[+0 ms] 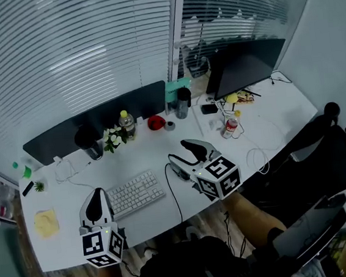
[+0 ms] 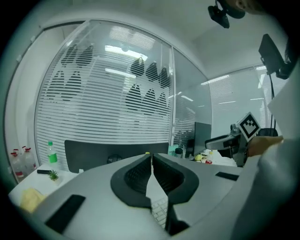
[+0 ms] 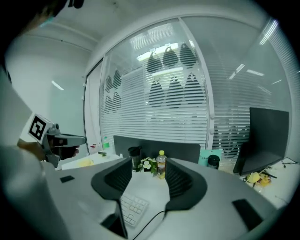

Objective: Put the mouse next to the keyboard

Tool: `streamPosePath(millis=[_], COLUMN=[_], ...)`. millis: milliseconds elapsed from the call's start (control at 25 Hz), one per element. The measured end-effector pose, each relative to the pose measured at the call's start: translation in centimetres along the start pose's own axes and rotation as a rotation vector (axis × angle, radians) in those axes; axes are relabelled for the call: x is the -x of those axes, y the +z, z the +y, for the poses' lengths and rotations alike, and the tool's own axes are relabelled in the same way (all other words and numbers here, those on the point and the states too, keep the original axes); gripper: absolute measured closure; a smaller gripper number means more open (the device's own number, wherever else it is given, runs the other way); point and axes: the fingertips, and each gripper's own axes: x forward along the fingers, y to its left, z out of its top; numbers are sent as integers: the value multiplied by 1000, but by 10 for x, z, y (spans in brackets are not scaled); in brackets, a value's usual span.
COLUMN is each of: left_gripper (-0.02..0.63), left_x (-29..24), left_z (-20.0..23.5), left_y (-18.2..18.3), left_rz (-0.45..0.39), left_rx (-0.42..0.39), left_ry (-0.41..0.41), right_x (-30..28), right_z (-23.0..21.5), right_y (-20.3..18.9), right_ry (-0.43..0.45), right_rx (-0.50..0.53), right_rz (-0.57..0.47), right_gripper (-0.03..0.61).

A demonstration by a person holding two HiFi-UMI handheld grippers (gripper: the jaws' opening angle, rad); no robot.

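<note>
A white keyboard lies on the white desk near its front edge. My left gripper hovers just left of the keyboard; in the left gripper view its jaws meet with nothing between them. Just right of the keyboard, my right gripper has its jaws apart. The right gripper view shows this gripper holding nothing, with the keyboard and a black cable on the desk below the gap. I cannot make out a mouse in any view; the right gripper hides the desk under it.
At the back of the desk stand a dark partition, a black cup, white flowers, a yellow-capped bottle, a red bowl, a black tumbler and a monitor. A yellow cloth lies front left. An office chair stands right.
</note>
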Motion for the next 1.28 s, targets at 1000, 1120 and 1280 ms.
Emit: streamPosePath(millis=[1000,1120,1280], left_gripper=[581,581,581], left_x=[48,47,43], left_z=[-3,-5,-9], left_y=[51,49,45], left_rz=[-81,-78,-73], left_rx=[-22,-29,-13], left_ry=[90,94,83], right_x=[54,52,49], right_z=[34,32,29], right_y=[55,56,56], right_ry=[6,4,3], right_rx=[-22,-18,-13], right_rz=[-143,-148,-145], right_gripper=[580,580,580])
